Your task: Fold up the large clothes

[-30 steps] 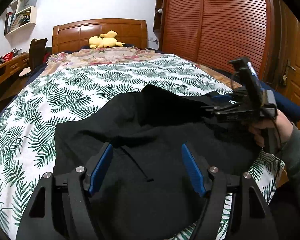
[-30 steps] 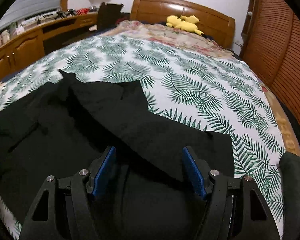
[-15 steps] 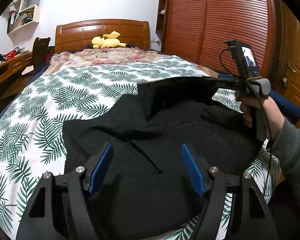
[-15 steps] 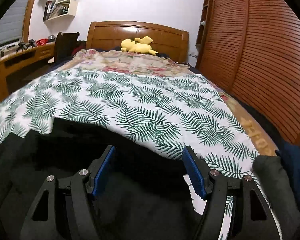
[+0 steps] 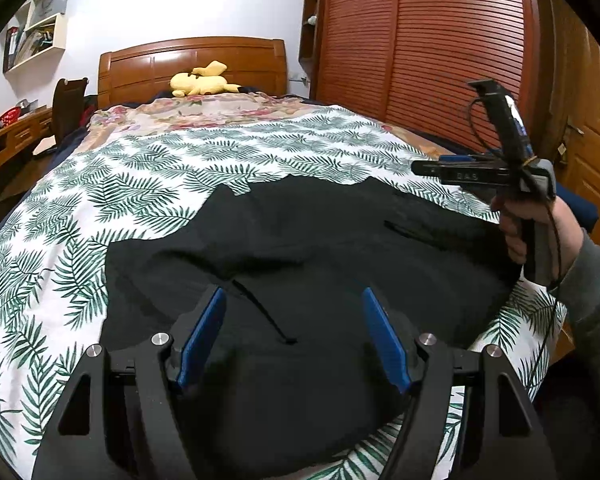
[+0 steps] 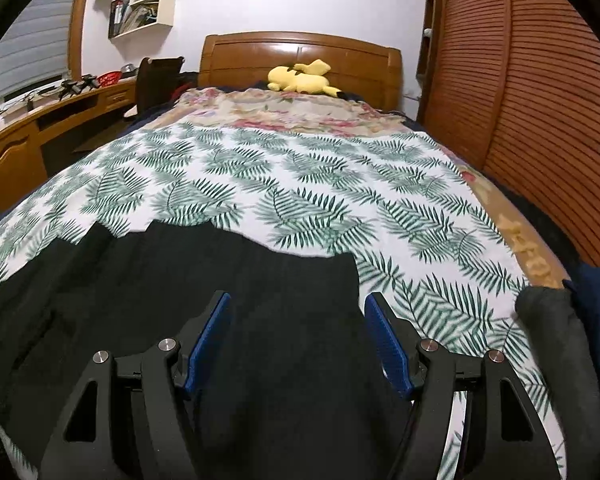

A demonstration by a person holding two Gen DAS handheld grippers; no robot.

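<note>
Nearest the left gripper [image 5: 294,336], the black garment [image 5: 308,264] lies spread on the bed [image 5: 100,200], bunched into soft ridges, with a thin drawstring [image 5: 266,312] trailing between the blue pads. The jaws stand wide and hold nothing; the cloth lies below and ahead of them, not pinched. The right gripper [image 6: 298,340] is likewise wide and empty, hovering above the garment's right part, whose far edge [image 6: 312,256] shows just beyond its pads. In the left wrist view the right gripper [image 5: 440,168] is held up clear of the cloth, by a hand [image 5: 536,224] in a grey sleeve.

The likely trouble is a poor grasp: the fabric is thick, dark and rumpled, so layers and edges are hard to tell apart, and a jaw closing on the middle could catch two layers or only the drawstring, dragging the whole piece instead of folding it. With one gripper high and the other low, an uneven lift could skew the fold line. The garment's near hem hangs at the bed's edge, so a pull towards the person may slide it off.

Farther off, the leaf-print sheet [image 6: 300,184] is bare, leaving room for the fold. A yellow plush toy [image 6: 300,78] rests by the headboard [image 6: 300,52], well apart from the work.
</note>
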